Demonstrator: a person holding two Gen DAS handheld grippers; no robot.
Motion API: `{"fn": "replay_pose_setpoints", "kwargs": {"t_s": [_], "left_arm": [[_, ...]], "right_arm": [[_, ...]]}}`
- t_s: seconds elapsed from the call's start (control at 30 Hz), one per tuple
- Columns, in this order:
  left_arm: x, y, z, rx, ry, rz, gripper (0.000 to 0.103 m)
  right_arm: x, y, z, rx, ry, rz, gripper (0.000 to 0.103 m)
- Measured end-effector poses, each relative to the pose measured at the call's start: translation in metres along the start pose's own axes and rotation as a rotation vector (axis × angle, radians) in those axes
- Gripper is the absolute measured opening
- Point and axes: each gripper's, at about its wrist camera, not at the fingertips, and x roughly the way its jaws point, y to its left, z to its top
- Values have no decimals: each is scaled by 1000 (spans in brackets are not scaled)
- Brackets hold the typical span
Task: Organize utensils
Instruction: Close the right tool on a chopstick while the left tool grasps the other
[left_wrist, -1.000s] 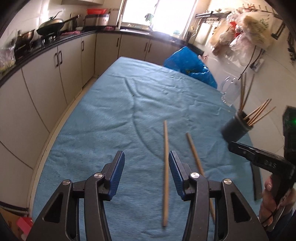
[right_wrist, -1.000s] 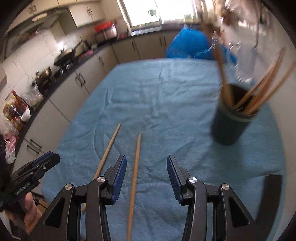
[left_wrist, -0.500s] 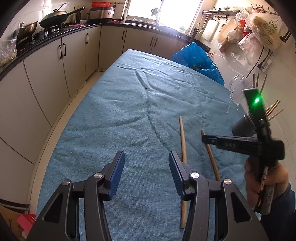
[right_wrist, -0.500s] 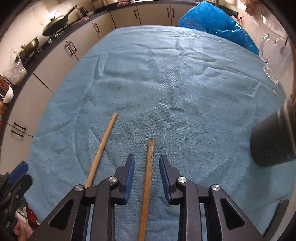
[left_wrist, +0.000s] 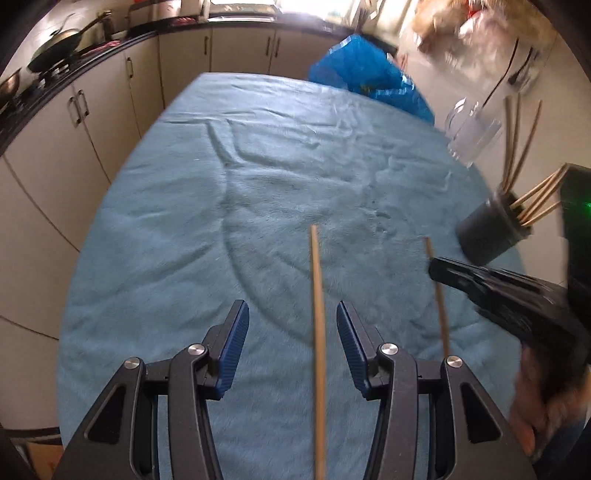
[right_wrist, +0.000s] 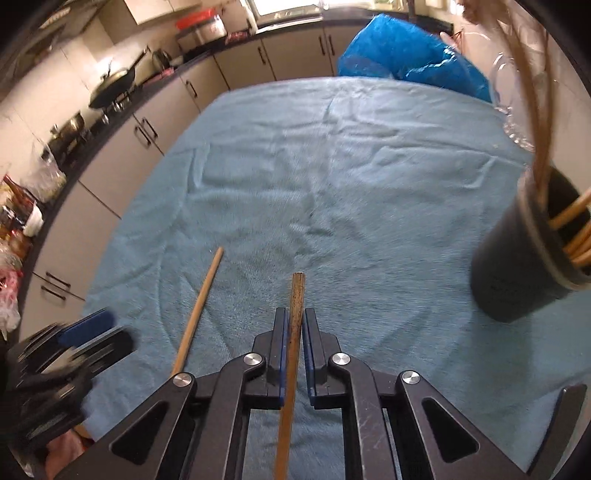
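Two loose wooden chopsticks lie on the blue cloth (right_wrist: 369, 184) that covers the table. One dark cylindrical holder (right_wrist: 524, 258) stands on the cloth. It contains several more chopsticks; the exact count cannot be determined because of blur. One clear glass pitcher (left_wrist: 469, 136) and one blue plastic bag (right_wrist: 406, 62) sit beyond the holder. No legible writing is visible on any item.

Right gripper (right_wrist: 293, 328): jaws closed to a narrow gap, with both blue pads pressed on the darker chopstick (right_wrist: 295, 306). This chopstick lies on the cloth near the holder, to its left, with its tip extending past the fingertips.

Left gripper (left_wrist: 290, 332): jaws partly open, holding nothing. The lighter chopstick (left_wrist: 318, 314) lies on the cloth between the two fingers, closer to the right-hand pad, clear of both. It is the farther of the two from the holder.
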Motion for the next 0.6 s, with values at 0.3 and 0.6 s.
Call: {"fn": "replay_pose_setpoints", "kwargs": {"t_s": [0.3,0.6], "left_arm": [[67,-20,48,31,168,50,30],[82,-35,56,87,135,111,5]], "right_arm": [[-23,-6,-13,7,-41,37,9],[-29,-10,-13,14,-65,48,9]]}}
